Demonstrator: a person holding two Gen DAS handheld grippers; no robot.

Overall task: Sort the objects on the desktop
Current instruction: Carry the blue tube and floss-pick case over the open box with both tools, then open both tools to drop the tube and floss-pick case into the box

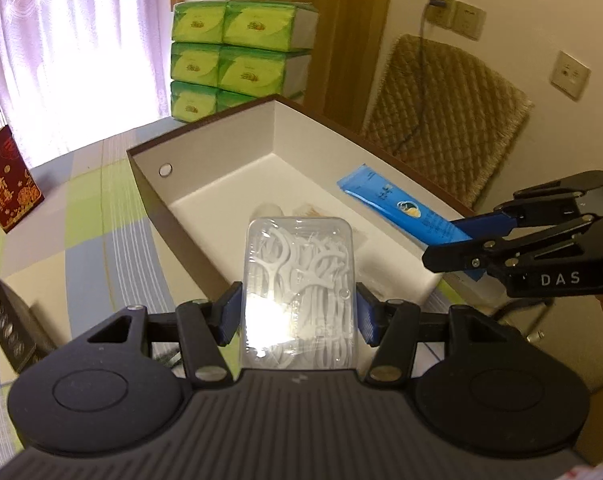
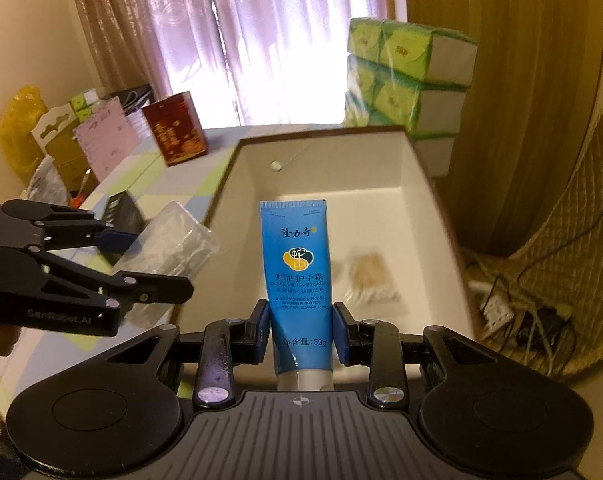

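A clear plastic case of white floss picks (image 1: 300, 292) is clamped between the blue pads of the left gripper (image 1: 299, 312) and is held above the near edge of an open box (image 1: 205, 184) with a white interior and a dark rim. A blue hand cream tube (image 2: 297, 276) is gripped by the right gripper (image 2: 300, 334), cap end toward the camera, and is held over the same box. On the box floor a small packet of pale sticks (image 2: 371, 276) is seen lying. The box is set on a bench covered by a checked cloth (image 1: 81, 216). Behind it, green tissue packs (image 1: 237, 56) are stacked, and a red carton (image 1: 9, 182) is stood to the left.
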